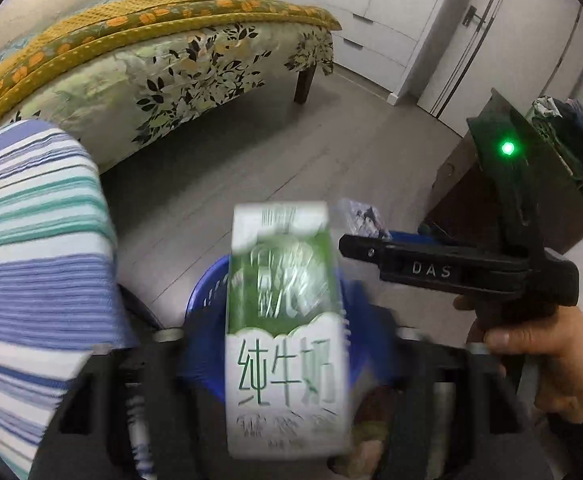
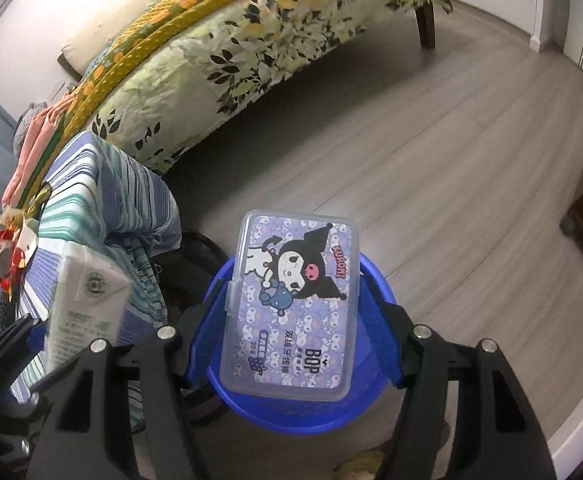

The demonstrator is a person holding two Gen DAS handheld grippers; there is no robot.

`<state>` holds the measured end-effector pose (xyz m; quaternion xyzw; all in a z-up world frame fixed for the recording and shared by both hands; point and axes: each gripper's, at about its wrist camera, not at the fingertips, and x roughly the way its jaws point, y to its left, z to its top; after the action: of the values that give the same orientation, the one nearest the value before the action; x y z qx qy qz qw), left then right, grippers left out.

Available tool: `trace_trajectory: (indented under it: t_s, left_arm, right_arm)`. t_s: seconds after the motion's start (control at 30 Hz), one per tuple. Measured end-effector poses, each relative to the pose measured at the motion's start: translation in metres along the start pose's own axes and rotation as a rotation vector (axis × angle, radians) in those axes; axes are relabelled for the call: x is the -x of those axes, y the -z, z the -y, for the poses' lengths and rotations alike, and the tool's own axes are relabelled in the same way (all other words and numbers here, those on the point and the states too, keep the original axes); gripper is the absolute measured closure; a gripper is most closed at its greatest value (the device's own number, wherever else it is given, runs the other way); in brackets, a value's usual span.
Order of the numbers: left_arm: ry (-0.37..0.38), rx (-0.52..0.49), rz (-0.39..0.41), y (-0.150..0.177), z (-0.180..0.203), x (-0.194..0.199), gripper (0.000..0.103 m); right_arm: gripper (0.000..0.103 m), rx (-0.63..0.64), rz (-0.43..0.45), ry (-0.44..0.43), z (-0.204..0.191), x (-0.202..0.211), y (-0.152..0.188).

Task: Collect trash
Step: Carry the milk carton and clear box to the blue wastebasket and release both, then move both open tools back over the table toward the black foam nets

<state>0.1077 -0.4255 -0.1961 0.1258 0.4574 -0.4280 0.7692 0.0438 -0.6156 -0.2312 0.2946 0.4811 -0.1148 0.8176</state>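
A green and white milk carton (image 1: 287, 340) stands upright and motion-blurred between the fingers of my left gripper (image 1: 287, 320). The jaws are wide and the pads do not press it. It hangs over a blue bin (image 1: 207, 292). In the right wrist view a clear plastic floss box (image 2: 291, 300) with a cartoon label lies between the blue pads (image 2: 381, 332) of my right gripper (image 2: 295, 320), above the blue bin (image 2: 291, 416); a gap shows at its right side. The milk carton (image 2: 83, 300) appears at the left. A hand holds the right gripper (image 1: 355, 240).
A striped cloth-covered stand (image 1: 31, 260) sits close on the left of the bin, with a red toy (image 2: 3, 258) on it. A bed (image 1: 171, 72) with a floral sheet lies behind. A brown cabinet (image 1: 471, 200) stands at the right on grey wood floor (image 2: 431, 180).
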Motion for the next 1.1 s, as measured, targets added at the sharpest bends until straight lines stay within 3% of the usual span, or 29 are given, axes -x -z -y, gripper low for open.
trace_trajectory:
  t_s: [0.03,0.17,0.3,0.5,0.63,0.7,0.8,1.1]
  left_arm:
    - [-0.009,0.000,0.014,-0.001,0.000,0.000,0.019]
    - [0.000,0.008,0.045,-0.005,0.001,0.010,0.014]
    - [-0.002,-0.008,0.137,-0.005,0.005,0.046,0.007]
    - [-0.045,-0.001,0.236,0.018,0.001,0.113,0.005]
    - [-0.062,0.027,0.239,0.050,-0.011,0.139,0.005]
    - [-0.085,0.048,0.228,0.073,-0.021,0.149,0.005]
    - [-0.139,0.079,0.208,0.105,-0.040,0.162,0.005]
    - [-0.429,0.219,0.116,0.194,-0.142,0.214,0.005]
  right_arm:
    - [0.025,-0.017,0.011,-0.005,0.004,0.000,-0.001]
    - [0.025,-0.050,0.071,0.006,0.012,0.017,-0.007]
    - [0.018,-0.005,0.183,0.040,0.002,0.048,-0.010]
    - [0.009,0.135,0.401,0.062,-0.047,0.107,-0.001]
    - [0.005,0.209,0.508,0.126,-0.089,0.130,0.013]
    - [0.005,0.228,0.510,0.134,-0.109,0.128,0.023]
    - [0.004,0.268,0.455,0.053,-0.138,0.113,0.044]
    - [0.005,0.572,0.265,-0.022,-0.266,0.046,0.117]
